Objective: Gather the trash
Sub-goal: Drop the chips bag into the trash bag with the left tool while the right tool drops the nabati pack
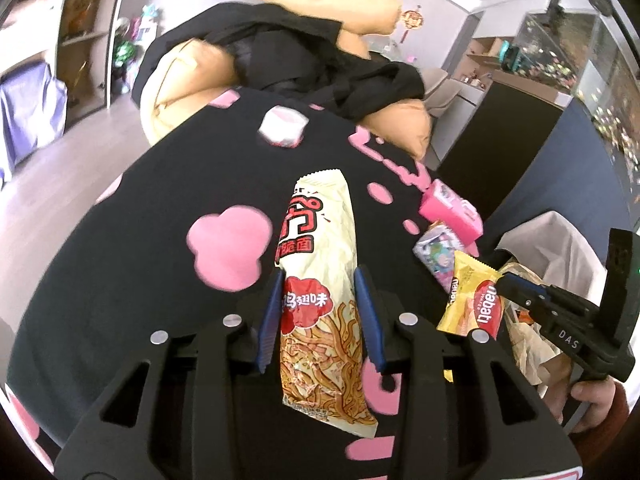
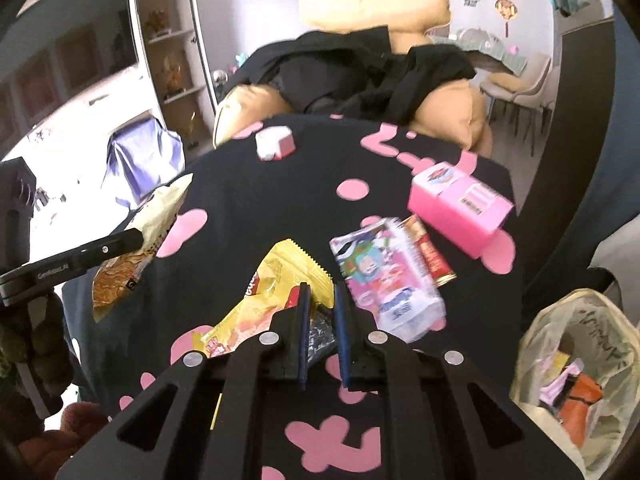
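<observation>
- Left wrist view: the left gripper (image 1: pixel 318 320) has its blue-padded jaws partly closed on the flanks of a long cream noodle-snack packet with red lettering (image 1: pixel 320 280). The packet's long axis runs straight out along the fingers, with its crimped top ahead of the tips and its bottom end hanging back under the jaws.
- Right wrist view: the right gripper (image 2: pixel 320 312) has its jaws nearly together, pinching one end of a yellow foil wafer wrapper (image 2: pixel 260 300). That wrapper slants away to the left of the jaws.
- Both pieces appear lifted clear of the black cloth with pink shapes (image 2: pixel 280 200).
- A pale plastic trash bag (image 2: pixel 576 360), mouth open, lies to the right of the right jaws, well nearer that hand; I judge the wafer wrapper goes in first.
- A pink carton (image 2: pixel 460 208) and a printed tissue pack (image 2: pixel 388 276) lie ahead-right, unheld.
</observation>
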A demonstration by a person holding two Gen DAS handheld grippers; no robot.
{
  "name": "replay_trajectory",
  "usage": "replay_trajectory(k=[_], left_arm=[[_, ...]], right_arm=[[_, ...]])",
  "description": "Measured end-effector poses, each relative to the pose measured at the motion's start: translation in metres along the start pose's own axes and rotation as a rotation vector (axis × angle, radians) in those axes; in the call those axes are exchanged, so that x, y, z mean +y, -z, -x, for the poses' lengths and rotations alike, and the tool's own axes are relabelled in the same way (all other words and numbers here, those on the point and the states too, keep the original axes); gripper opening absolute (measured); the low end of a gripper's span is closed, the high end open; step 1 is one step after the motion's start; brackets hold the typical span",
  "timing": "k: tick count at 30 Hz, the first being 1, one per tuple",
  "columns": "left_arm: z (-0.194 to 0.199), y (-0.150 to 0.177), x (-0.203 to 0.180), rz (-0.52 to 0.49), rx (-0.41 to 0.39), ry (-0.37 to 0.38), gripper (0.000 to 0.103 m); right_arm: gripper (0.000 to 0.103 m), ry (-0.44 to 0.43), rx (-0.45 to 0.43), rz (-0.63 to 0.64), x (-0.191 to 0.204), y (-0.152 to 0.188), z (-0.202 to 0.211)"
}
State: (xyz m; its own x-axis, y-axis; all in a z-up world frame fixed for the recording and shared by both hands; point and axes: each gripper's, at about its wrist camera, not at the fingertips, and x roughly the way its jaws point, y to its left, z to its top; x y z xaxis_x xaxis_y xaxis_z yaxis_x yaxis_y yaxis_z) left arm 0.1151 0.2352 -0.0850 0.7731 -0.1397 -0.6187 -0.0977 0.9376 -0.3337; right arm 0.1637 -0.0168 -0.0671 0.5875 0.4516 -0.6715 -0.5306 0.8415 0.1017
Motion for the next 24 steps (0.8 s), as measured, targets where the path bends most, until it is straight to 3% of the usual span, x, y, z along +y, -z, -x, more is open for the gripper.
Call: replay_trajectory(k=[7,14,24], left_arm=[[0.002,-0.012,-0.049,-0.074,-0.01,0.044,0.034],[0.002,-0.022,-0.108,-0.181,-0.022,0.107,0.034],[0.004,-0.038,-0.216,-0.326,-0.074,0.277,0.034]], right_arm=[[0.013,0.011,-0.09,-0.031,-0.029,-0.002,0.04],[0.013,0.079,-0.184,-0.041,-0.064,-0.002,0.086],[0.013,0.207,-0.29,-0.074,-0.123,0.009,0.149]])
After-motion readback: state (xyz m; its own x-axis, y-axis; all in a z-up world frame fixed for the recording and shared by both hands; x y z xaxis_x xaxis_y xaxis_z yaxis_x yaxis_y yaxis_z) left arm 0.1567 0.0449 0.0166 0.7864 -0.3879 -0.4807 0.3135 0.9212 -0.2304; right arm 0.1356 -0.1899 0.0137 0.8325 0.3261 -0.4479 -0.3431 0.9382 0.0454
